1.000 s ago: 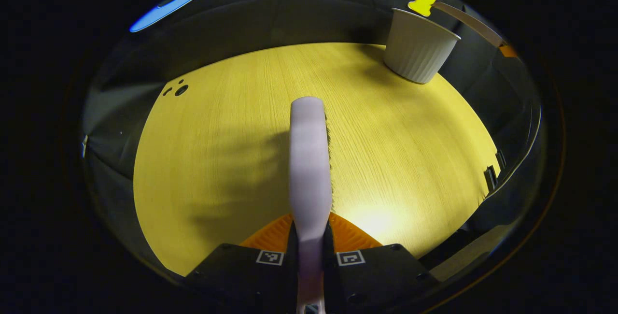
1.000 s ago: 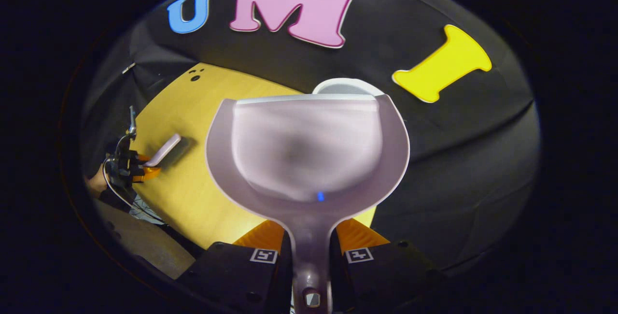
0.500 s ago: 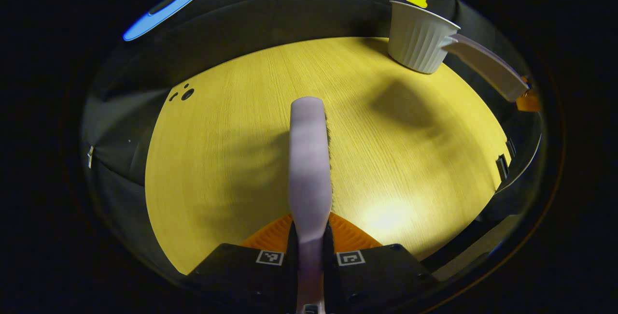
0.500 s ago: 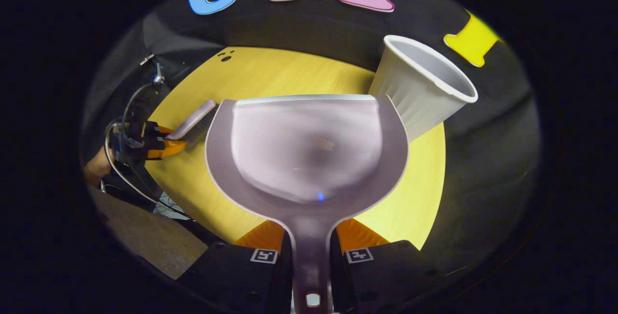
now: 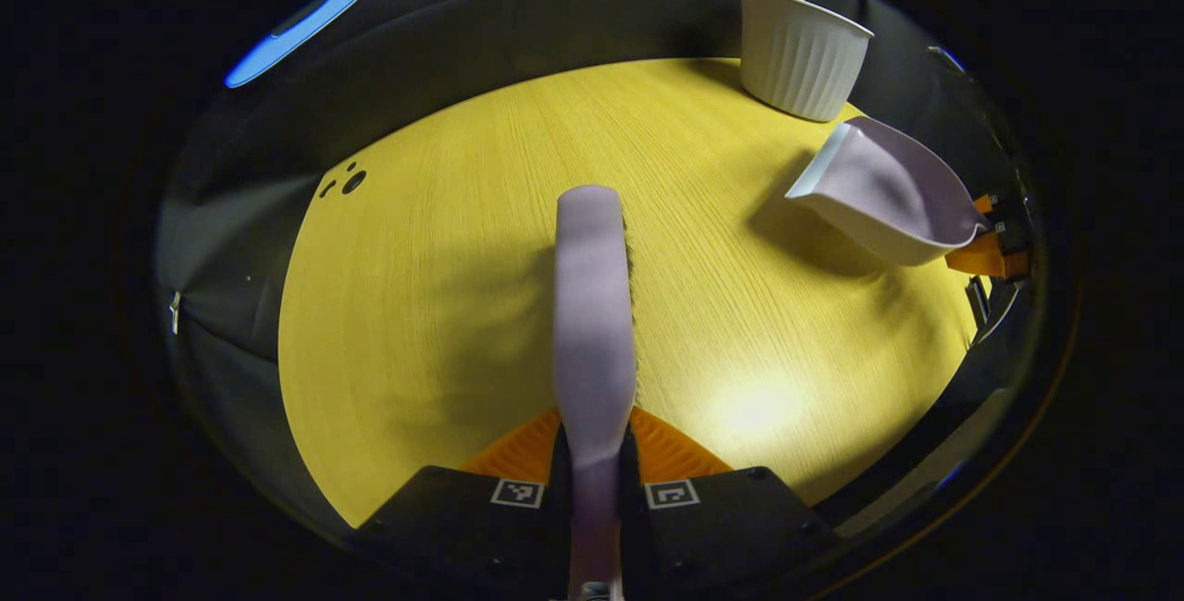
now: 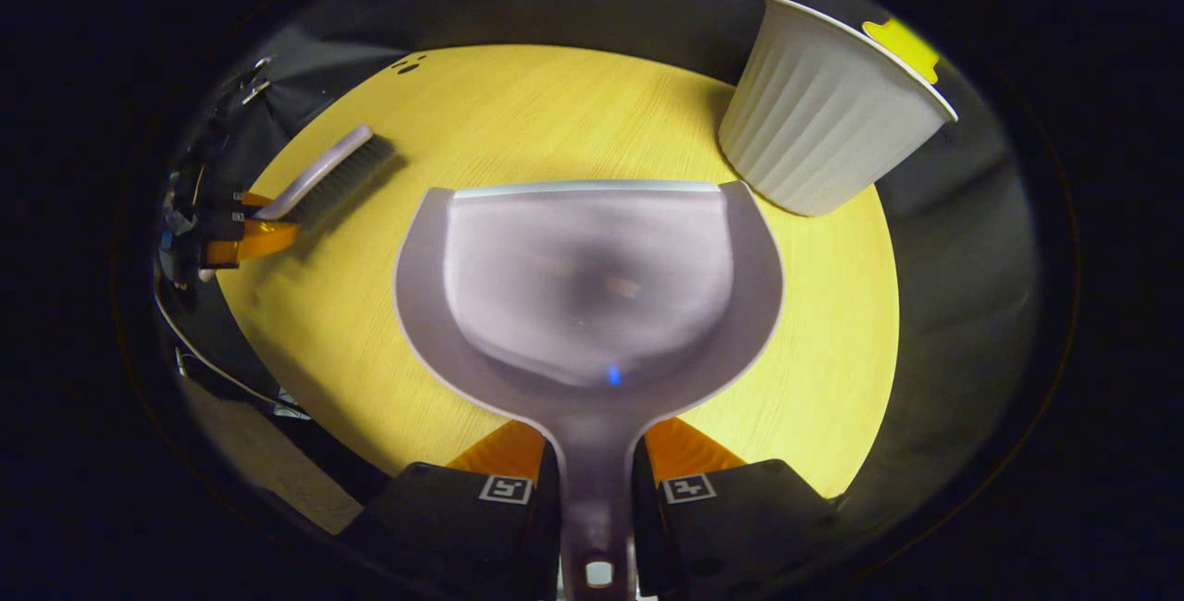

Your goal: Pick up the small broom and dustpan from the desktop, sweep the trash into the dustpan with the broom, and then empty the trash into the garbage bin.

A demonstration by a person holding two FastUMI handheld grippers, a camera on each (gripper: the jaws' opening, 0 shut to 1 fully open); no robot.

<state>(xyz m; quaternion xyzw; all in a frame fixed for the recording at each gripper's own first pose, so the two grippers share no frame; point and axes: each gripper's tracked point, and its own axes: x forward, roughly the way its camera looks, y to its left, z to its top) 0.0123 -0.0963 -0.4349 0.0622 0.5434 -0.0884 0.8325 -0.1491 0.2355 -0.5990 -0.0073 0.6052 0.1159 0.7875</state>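
My left gripper [image 5: 593, 439] is shut on the handle of the pale lilac broom [image 5: 592, 305], which points forward above the yellow desktop [image 5: 444, 250]. My right gripper [image 6: 592, 458] is shut on the handle of the lilac dustpan [image 6: 588, 279], held level above the desktop [image 6: 462, 120] with its pan looking bare. In the left gripper view the dustpan [image 5: 879, 190] hangs at the right with the right gripper [image 5: 992, 245] behind it. The right gripper view has the broom [image 6: 324, 171] and left gripper [image 6: 242, 229] at the far left. A white ribbed bin [image 6: 819, 116] stands at the desk's back right, also the bin [image 5: 797, 51].
The round desktop's edges drop off to dark cloth all around. Small black holes [image 5: 347, 180] mark the far left of the desktop. Cables [image 6: 199, 342] trail below the left gripper.
The dustpan has come down and back from over the bin toward the desktop, levelling out. The broom has stayed nearly still in my left gripper.
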